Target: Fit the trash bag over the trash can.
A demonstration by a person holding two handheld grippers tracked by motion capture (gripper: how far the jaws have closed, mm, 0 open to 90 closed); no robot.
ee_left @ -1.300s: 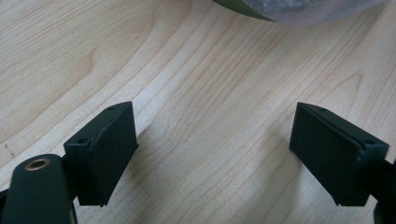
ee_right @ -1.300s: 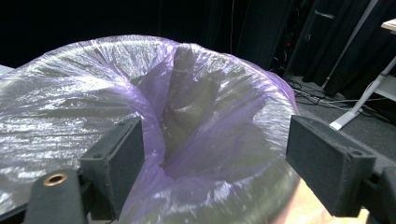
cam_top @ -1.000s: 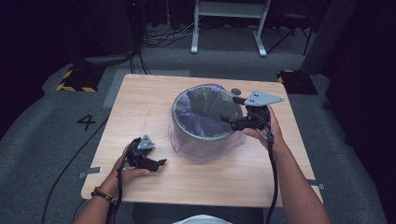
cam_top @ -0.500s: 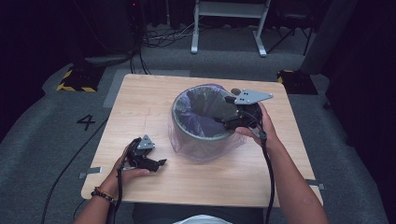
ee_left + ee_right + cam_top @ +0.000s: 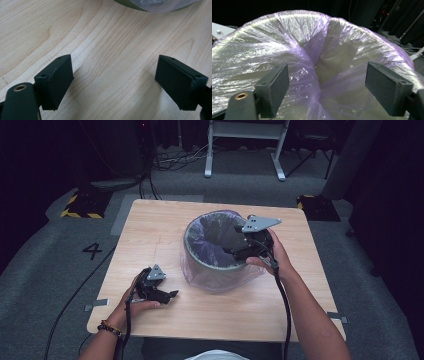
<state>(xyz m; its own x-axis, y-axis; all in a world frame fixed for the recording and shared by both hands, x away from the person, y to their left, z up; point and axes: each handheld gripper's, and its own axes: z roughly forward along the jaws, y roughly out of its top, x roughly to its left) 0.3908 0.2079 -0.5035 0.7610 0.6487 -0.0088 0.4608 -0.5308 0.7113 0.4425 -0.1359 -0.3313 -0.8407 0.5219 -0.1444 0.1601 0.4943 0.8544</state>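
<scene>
A round grey-green bin (image 5: 212, 262) lined with a clear purple bag (image 5: 202, 227) stands in the middle of the wooden table (image 5: 150, 230). My right gripper (image 5: 231, 244) reaches over the bin's right rim into its mouth, open, with nothing between the jaws. In the right gripper view the crumpled purple bag (image 5: 317, 57) lies ahead of that right gripper (image 5: 327, 87). My left gripper (image 5: 167, 296) rests low on the table, left of the bin, open. In the left gripper view bare wood lies between the jaws of the left gripper (image 5: 113, 82), and the bin's base (image 5: 155, 5) is at the top edge.
The table's front edge is close to the left hand. A cable (image 5: 282, 305) trails from the right gripper along the forearm. Grey carpet surrounds the table, with a floor mark "4" (image 5: 93, 251), a metal stand (image 5: 245, 145) and yellow-black striped blocks (image 5: 82, 205) farther back.
The right gripper has moved left from the bin's right rim, further over its opening. The left gripper has stayed where it was.
</scene>
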